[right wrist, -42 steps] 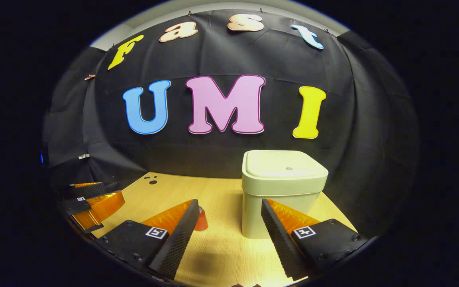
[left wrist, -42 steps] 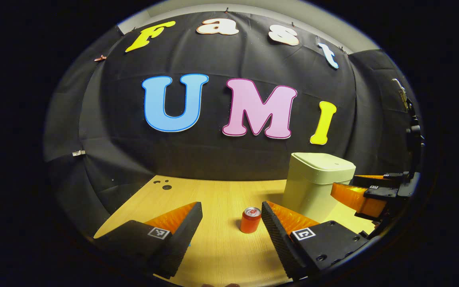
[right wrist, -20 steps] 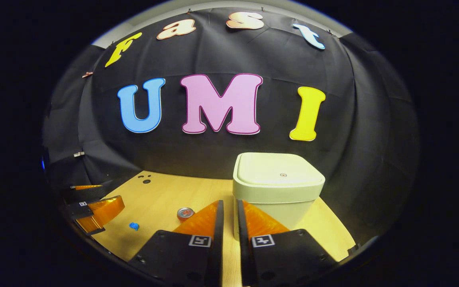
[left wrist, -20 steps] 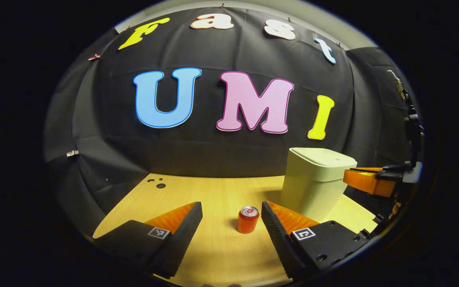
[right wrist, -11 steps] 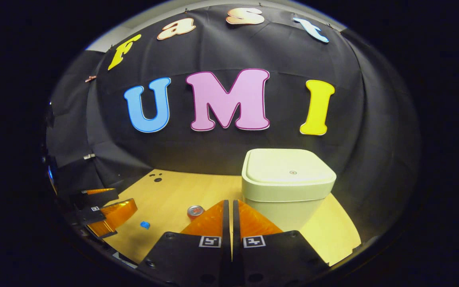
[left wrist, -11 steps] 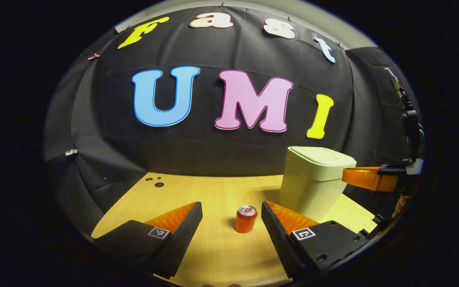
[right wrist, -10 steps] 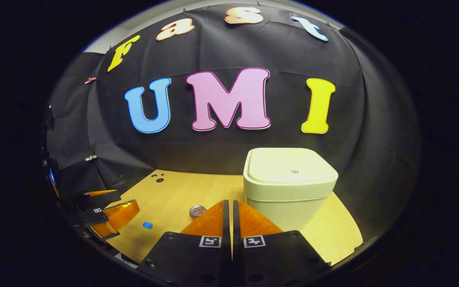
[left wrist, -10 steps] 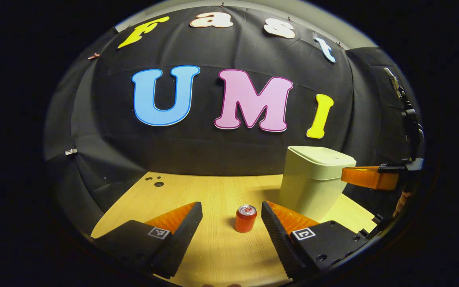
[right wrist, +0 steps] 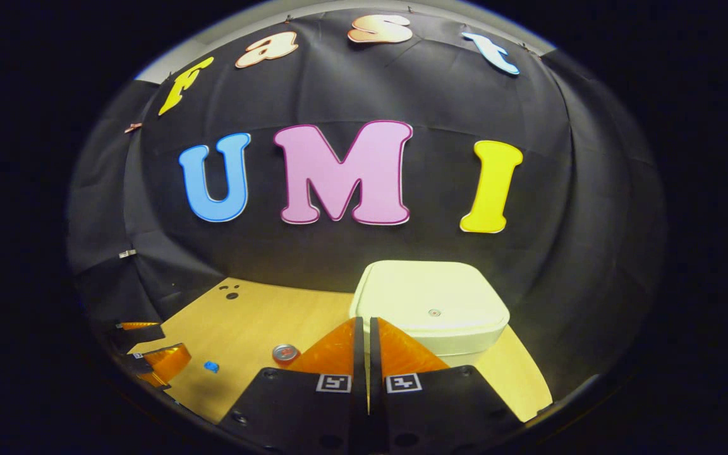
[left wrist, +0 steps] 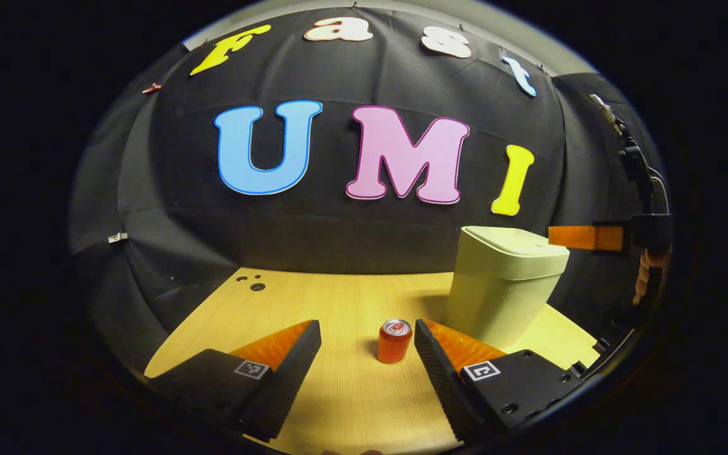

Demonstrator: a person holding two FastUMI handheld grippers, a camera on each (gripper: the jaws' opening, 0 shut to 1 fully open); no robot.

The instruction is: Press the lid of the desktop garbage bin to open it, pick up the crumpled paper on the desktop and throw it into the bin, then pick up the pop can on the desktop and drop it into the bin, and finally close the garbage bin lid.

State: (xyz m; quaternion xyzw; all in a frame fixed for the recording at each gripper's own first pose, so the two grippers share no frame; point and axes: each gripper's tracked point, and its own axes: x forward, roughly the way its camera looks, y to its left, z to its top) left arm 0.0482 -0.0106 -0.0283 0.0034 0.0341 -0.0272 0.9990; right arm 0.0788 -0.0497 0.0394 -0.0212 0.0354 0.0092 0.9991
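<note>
The garbage bin (right wrist: pixel 430 316) stands on the table (left wrist: pixel 339 392) toward its right side, lid (right wrist: pixel 433 297) down and flat; opening is not yet done. The pop can (left wrist: pixel 394 341) stands upright near the bin's left flank. The crumpled paper (right wrist: pixel 212 366), a small blue scrap, lies further left, apart from both.

Risks, as judged: the lid's latch appears to sit at the small central mark; a press landing off it, near the front edge, may fail to release the lid or tip the light bin. A sideways push could slide the bin into the can.

Right gripper (right wrist: pixel 364 332): jaws closed together on nothing, held above the lid's near edge and pointing forward and down, not clearly touching. Left gripper (left wrist: pixel 367 338): jaws spread wide, low over the table, the can ahead between them, untouched.
</note>
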